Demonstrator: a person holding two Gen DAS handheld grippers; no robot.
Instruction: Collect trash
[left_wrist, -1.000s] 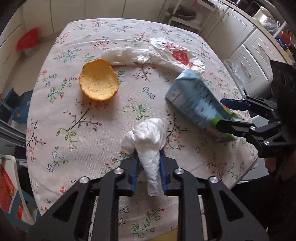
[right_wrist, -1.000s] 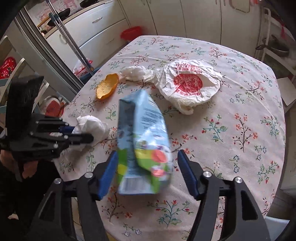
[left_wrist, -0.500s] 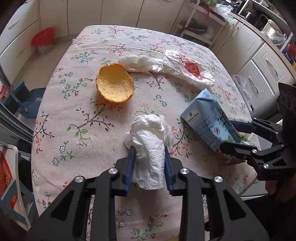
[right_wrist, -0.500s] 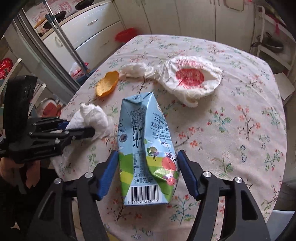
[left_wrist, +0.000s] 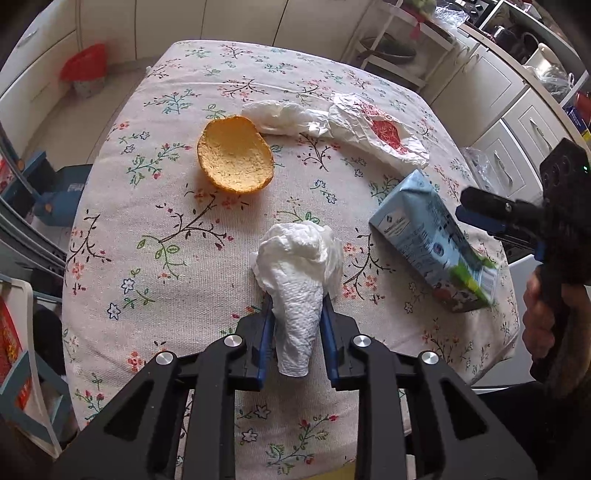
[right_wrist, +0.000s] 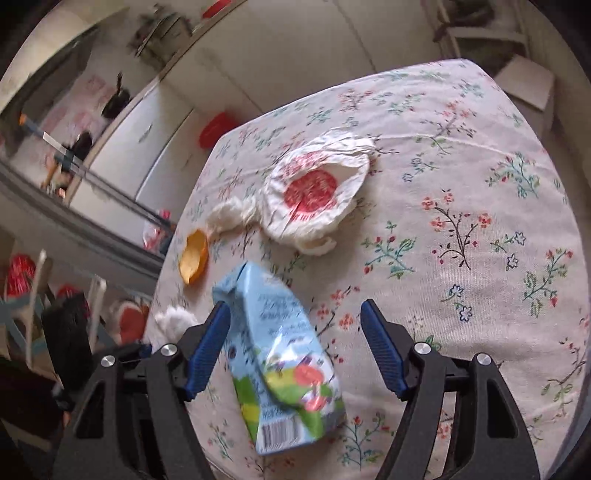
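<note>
Trash on the flowered tablecloth comes to five pieces: two wads of white tissue, one orange peel, one crumpled wrapper and one milk carton.

One crumpled tissue sits near the front edge, clamped between the blue pads of the left gripper, whose jaws are squeezed narrow around its lower end while its bunched top spills out above them. In the right wrist view only a corner of this wad shows, behind the gripper's left finger.

A second tissue lies farther back, touching the white wrapper with a red round print. Just beside the tissue, nearer the front, rests the orange peel, hollow side up.

Light blue with a green lower band, the milk carton lies tilted on the cloth at the right edge of the table. It is between the fingers of the right gripper, whose jaws stand wide apart. The left pad is against or very near the carton's side; the right pad is well clear of it, so nothing is gripped. The right wrist view is blurred.
</note>
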